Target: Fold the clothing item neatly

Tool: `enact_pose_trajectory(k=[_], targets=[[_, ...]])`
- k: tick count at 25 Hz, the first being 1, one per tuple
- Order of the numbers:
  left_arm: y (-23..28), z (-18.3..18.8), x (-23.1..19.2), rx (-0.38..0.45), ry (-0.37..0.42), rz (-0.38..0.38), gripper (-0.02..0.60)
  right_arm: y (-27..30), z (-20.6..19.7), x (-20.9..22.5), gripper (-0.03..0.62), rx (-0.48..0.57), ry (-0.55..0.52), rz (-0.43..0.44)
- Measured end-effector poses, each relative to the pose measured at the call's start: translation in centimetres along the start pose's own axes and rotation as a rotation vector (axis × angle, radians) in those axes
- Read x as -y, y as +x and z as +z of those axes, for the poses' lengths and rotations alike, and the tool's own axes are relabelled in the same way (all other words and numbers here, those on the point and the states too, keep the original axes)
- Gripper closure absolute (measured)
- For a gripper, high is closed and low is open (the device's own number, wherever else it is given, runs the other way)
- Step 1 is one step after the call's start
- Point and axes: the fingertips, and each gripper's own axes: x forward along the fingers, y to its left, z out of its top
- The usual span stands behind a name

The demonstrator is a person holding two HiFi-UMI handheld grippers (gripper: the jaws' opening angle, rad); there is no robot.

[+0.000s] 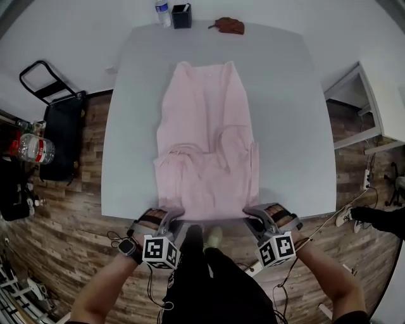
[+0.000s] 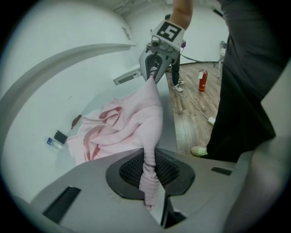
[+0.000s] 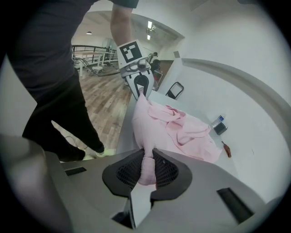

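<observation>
Bright even light, fisheye-warped edges

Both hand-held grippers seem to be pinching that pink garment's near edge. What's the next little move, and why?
Probably lift both corners together and carry them toward the far end. The left hand-held gripper and right hand-held gripper are each shut on the near hem of the pink garment, which lies lengthwise on the table.

A bottle (image 1: 163,12), a dark box (image 1: 181,16) and a brown object (image 1: 229,25) sit at the table's (image 1: 291,114) far edge.

Pink garment (image 1: 205,145) flat on table, near hem pinched
</observation>
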Motion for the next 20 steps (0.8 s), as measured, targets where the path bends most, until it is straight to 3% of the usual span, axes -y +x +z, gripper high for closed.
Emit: enact_pose_trajectory(k=[4, 11, 15, 20], targets=[[-2.6, 1.3, 2.6, -0.023, -0.041, -0.142, 0.535, -2.4, 1.2, -2.4, 0.539, -0.003, 0.017, 0.094], [-8.6, 4.4, 4.9, -0.03, -0.091, -0.414, 0.535, -8.4, 4.2, -4.4, 0.539, -0.009, 0.091, 0.339], [-11.3, 5.7, 1.9, -0.013, -0.114, -0.5, 0.535, -10.9, 5.8, -1.6, 0.539, -0.007, 0.136, 0.419], [-12.6, 6.0, -5.6, 0.006, -0.137, -0.56, 0.535, -11.5, 7.1, 5.1, 0.539, 0.002, 0.263, 0.461]])
